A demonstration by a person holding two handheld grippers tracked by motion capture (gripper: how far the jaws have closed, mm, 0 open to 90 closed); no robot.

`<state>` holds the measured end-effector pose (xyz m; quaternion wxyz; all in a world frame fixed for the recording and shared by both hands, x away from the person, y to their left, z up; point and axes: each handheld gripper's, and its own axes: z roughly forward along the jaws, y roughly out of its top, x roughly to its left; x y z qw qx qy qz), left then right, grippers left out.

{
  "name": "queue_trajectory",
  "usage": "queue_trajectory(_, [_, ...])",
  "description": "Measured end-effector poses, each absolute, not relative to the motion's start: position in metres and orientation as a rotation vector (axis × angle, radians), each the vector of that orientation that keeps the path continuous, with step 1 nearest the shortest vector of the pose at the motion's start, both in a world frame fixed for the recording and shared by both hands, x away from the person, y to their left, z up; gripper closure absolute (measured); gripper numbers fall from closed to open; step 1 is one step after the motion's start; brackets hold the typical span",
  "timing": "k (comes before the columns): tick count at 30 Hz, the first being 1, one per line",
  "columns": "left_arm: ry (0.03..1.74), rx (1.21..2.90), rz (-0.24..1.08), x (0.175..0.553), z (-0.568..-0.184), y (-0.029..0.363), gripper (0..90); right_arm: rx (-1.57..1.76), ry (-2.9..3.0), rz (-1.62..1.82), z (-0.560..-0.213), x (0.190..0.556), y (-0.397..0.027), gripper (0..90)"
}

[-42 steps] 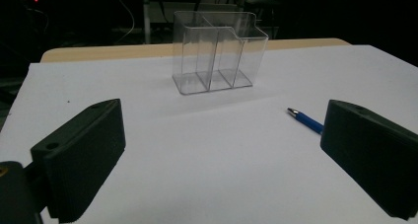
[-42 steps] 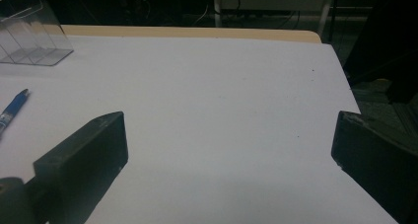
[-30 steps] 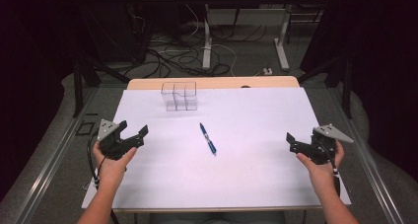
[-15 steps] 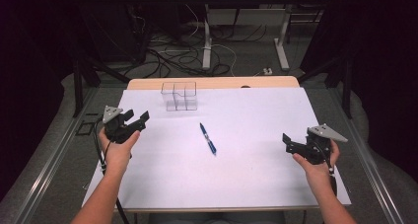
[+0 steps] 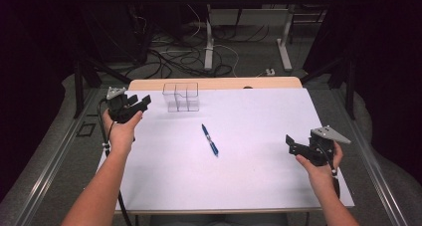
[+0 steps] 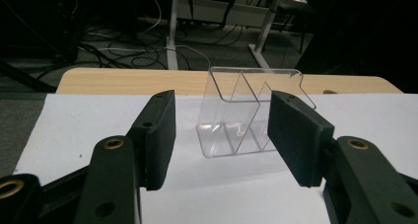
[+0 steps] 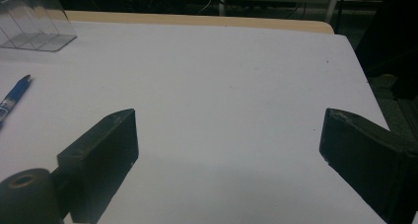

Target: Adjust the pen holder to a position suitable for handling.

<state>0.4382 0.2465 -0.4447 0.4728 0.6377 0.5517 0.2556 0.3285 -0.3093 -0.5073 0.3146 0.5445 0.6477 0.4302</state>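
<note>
- Bring your left gripper (image 5: 135,105) level toward the clear organizer (image 5: 181,96) standing at the far edge of the surface (image 5: 259,181); center one wall between the fingers (image 6: 156,135) before closing.
- Its fingers have just been closing and now stand half spread with nothing between them, short of the organizer.
- Your right gripper (image 5: 294,145) has its fingers spread wide and empty, well apart from the blue pen (image 5: 209,140) lying mid-surface.

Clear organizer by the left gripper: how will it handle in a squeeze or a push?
The organizer looks like thin clear plastic, so probably light and rigid, maybe brittle under a hard squeeze. Its glossy walls may slip between pads. It stands flat on the white sheet, so a low push likely slides it rather than tipping it.
</note>
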Motion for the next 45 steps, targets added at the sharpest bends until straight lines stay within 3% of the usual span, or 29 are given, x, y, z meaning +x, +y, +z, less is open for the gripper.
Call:
queue_trajectory(9, [1.378,1.598,0.632,0.464,-0.427,0.239,46.6,1.432,1.7,1.129,-0.51,0.329,-0.307,7.7])
queue_trajectory(22, [1.403,1.679,0.617,0.496,-0.418,0.22,66.6,1.451,1.697,1.129,-0.51,0.329,-0.309,7.7])
queue_trajectory(37, [1.451,1.66,0.608,0.525,-0.437,0.211,89.5,1.464,1.703,1.137,-0.511,0.329,-0.31,8.1])
queue_trajectory(45, [1.481,1.711,0.605,0.535,-0.453,0.206,90.0,1.485,1.703,1.13,-0.51,0.328,-0.312,8.4])
